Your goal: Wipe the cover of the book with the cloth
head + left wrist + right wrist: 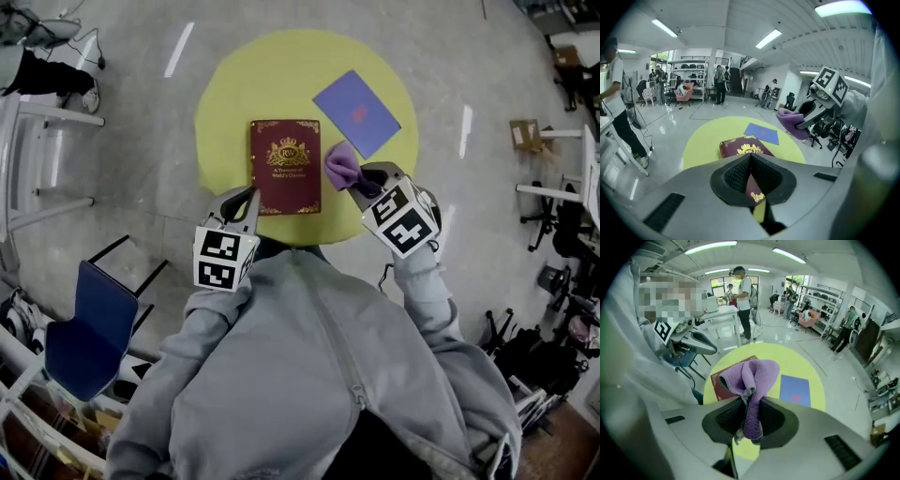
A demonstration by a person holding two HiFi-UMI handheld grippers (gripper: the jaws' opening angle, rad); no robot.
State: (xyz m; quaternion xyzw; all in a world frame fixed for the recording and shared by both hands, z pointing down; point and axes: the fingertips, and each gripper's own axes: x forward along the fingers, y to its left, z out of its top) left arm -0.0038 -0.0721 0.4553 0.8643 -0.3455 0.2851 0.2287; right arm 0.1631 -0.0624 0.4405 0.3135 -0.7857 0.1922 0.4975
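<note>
The right gripper (362, 182) is clamped on a crumpled purple cloth (342, 166), held just beside the right edge of the maroon hardback book with a gold crest (285, 166). To wipe well, I'd lay the bunched end flat on the cover and sweep in overlapping strokes, pressing lightly so the book doesn't skid on the round yellow table (225, 84). The left gripper (246, 199), jaws together on nothing, hovers by the book's near left corner and could pin it. The book lies closed and flat by the table's near edge. A blue rectangular booklet (356, 112) lies toward the far right edge.
</note>
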